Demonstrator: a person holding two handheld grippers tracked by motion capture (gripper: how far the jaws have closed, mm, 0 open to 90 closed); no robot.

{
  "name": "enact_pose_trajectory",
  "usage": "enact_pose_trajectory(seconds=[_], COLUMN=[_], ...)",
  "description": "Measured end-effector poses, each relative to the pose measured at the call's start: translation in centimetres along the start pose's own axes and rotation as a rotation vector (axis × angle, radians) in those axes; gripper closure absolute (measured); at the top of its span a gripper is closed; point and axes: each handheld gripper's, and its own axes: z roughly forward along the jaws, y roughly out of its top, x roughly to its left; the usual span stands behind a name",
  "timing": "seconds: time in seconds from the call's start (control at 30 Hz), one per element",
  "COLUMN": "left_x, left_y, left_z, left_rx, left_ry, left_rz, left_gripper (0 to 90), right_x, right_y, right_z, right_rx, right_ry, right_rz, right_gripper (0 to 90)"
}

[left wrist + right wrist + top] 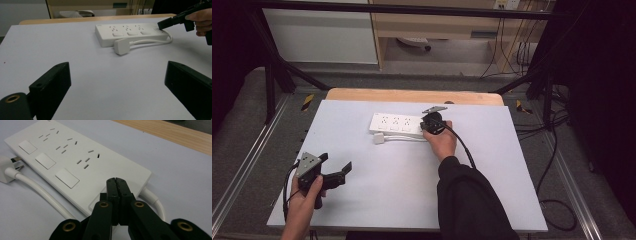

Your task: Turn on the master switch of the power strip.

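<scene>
A white power strip with three sockets and three switches lies at the back middle of the white table. Its white cable loops along the near side and ends in a white plug lying loose on the table. My right gripper is shut with nothing between its jaws, its tips resting on the strip's right end. My left gripper is open near the table's front left, pointing toward the strip from well away.
A wooden board edge runs behind the white table top. Black frame bars and loose cables flank the table on both sides. A cabinet and shelf stand on the floor beyond.
</scene>
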Motion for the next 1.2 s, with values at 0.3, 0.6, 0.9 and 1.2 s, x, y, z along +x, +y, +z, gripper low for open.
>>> enact_pose_trajectory(seconds=[0.3, 0.6, 0.9, 1.2], left_x=[0.0, -0.01, -0.02, -0.05], left_y=[0.0, 0.01, -0.01, -0.03], left_z=[-0.02, -0.03, -0.01, 0.01], left_rx=[-0.001, -0.001, 0.001, 0.004], left_ry=[0.0, -0.001, 0.0, 0.0], left_rz=[0.0, 0.001, 0.0, 0.0], left_gripper=[6.8, 6.8, 6.9, 7.0], right_x=[0.22, 0.38, 0.43, 0.63], right_y=[-0.01, -0.06, -0.14, -0.15], right_z=[0.08, 0.08, 0.07, 0.12], right_rx=[-0.002, -0.005, -0.007, -0.006], right_ry=[-0.003, -0.004, -0.008, -0.017], right_rz=[-0.006, -0.005, -0.014, -0.018], right_gripper=[90.0, 90.0, 90.0, 90.0])
